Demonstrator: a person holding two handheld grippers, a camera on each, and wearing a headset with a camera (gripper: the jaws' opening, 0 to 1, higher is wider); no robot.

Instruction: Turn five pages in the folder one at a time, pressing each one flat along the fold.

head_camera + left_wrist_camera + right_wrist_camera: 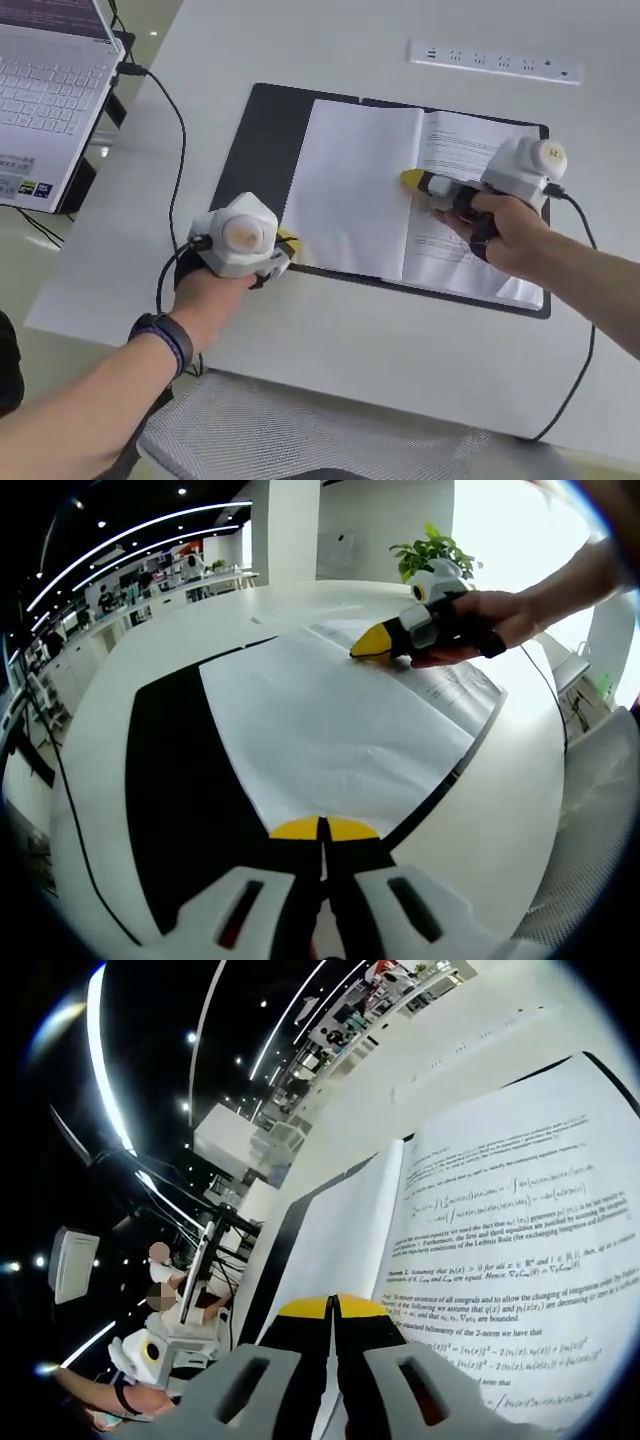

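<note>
A black folder (262, 130) lies open on the white table, a blank turned page (350, 190) on its left half and a printed page (470, 150) on its right. My right gripper (408, 179) is shut, its yellow tips resting on the fold between the two pages (390, 1220). My left gripper (290, 245) is shut too, at the blank page's near left corner (330, 780), by the folder's front edge. From the left gripper view, the right gripper (372, 644) lies across the far side of the page.
An open laptop (50, 90) stands at the far left with black cables (178, 130) running along the table. A white power strip (495, 62) lies behind the folder. A mesh chair seat (300, 430) sits below the table's near edge.
</note>
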